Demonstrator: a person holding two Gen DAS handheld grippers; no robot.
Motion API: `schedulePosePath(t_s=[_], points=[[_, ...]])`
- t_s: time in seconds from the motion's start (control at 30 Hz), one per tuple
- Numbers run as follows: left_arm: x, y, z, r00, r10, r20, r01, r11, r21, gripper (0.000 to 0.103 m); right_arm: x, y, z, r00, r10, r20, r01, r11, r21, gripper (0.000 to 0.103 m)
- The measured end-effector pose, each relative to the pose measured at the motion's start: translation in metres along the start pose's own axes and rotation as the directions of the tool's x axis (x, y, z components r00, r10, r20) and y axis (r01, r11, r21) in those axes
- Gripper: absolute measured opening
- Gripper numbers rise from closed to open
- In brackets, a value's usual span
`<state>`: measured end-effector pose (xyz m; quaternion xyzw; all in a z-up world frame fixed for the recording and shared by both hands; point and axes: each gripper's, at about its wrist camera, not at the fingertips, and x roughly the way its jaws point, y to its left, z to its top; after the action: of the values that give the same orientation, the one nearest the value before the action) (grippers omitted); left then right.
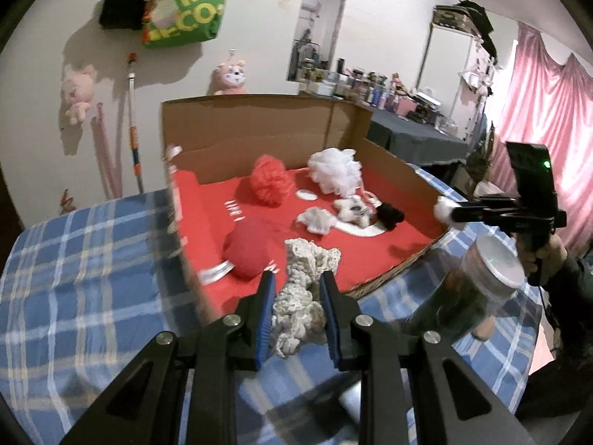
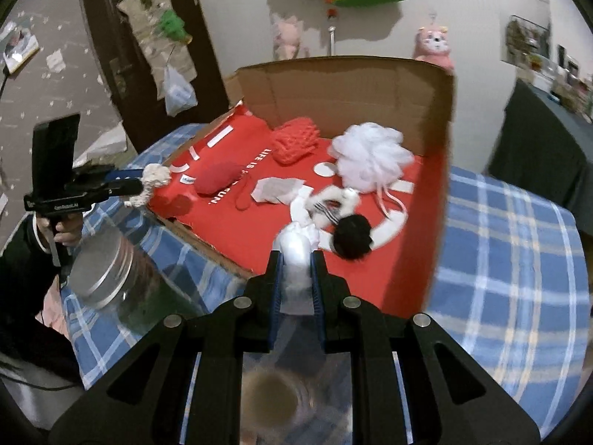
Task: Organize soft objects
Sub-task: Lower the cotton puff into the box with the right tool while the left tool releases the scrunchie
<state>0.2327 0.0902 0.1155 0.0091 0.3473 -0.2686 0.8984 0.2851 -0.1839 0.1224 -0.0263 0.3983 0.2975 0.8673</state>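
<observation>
My left gripper is shut on a cream crocheted piece and holds it over the near edge of a cardboard box lined in red. It also shows in the right wrist view. My right gripper is shut on a white soft wad at the box's near edge; it also shows in the left wrist view. In the box lie a red mesh pouf, a white mesh pouf, a red pouch, a black pompom and a white fluffy toy.
The box sits on a blue plaid cloth. A clear jar with a silver lid stands between the grippers, near the box's corner. Pink plush toys and a green bag are at the wall behind.
</observation>
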Motion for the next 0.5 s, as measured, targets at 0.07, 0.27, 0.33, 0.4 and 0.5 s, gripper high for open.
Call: schedulePosePath(t_s=[0.07,0.27,0.33,0.4,0.5], points=[[0.014,-0.007,0.011,0.999,-0.011,-0.036,0.012,1.000,0.013,0.026,0.012,0.004,0.010,1.000,0.008,-0.030,-0.009,1.000,-0.016,0.014],[0.053,-0.012,0.028,0.990,0.021,-0.141,-0.015,0.999,0.038,0.026,0.055,0.010,0.031,0.983,0.010,-0.184,-0.019,0.999,-0.050,0.014],[0.063,-0.013,0.031,0.985,0.029,-0.172,-0.021,0.999,0.046,0.026,0.070,0.010,0.034,0.970,0.002,-0.245,-0.017,0.998,-0.060,0.014],[0.074,-0.012,0.033,0.976,0.042,-0.215,-0.031,0.998,0.054,0.026,0.080,0.009,0.037,0.960,-0.028,-0.279,0.006,0.997,-0.081,0.015],[0.089,-0.009,0.033,0.961,0.058,-0.270,-0.044,0.997,0.059,0.026,0.091,0.008,0.040,0.947,-0.037,-0.319,0.009,0.996,-0.087,0.015]])
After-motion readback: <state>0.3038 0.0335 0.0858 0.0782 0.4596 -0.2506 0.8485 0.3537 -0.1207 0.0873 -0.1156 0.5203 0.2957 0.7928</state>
